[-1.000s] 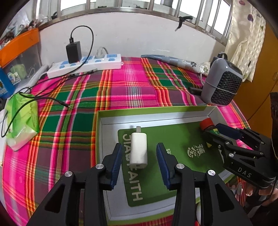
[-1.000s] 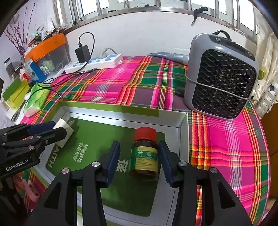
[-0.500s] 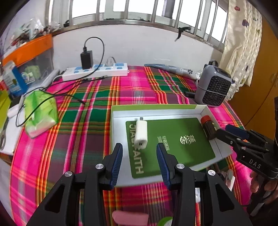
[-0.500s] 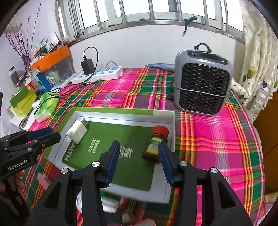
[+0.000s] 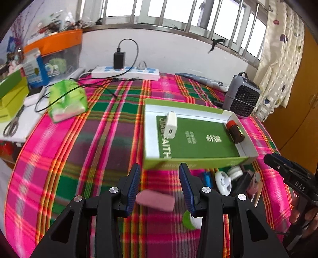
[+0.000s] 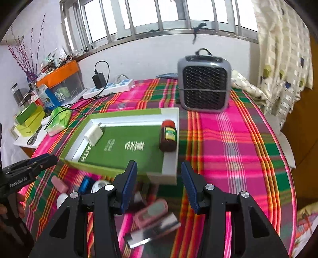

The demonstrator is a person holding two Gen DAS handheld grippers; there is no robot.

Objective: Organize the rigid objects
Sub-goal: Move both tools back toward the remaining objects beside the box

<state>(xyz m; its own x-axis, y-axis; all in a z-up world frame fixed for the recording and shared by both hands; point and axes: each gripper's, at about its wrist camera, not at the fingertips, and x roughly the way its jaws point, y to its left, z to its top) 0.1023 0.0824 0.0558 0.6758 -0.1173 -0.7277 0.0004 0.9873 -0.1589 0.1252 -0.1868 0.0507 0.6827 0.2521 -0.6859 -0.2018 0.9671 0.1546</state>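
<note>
Plaid tablecloth under everything. Left gripper spread, empty, above pink eraser. Right gripper spread, empty, over pink device. Farther out, green box lid holds white charger at left, brown bottle at right.

This looks like a lived-in room of a home. A bright plaid cloth covers the counter, a barred window runs along the white wall behind it, and a patterned curtain hangs at the right beside a wooden door. A power strip with a charger plugged in lies along the far edge, a small grey heater stands near the far right corner, and a tissue pack, scissors and an orange-lidded storage box crowd the left side.
</note>
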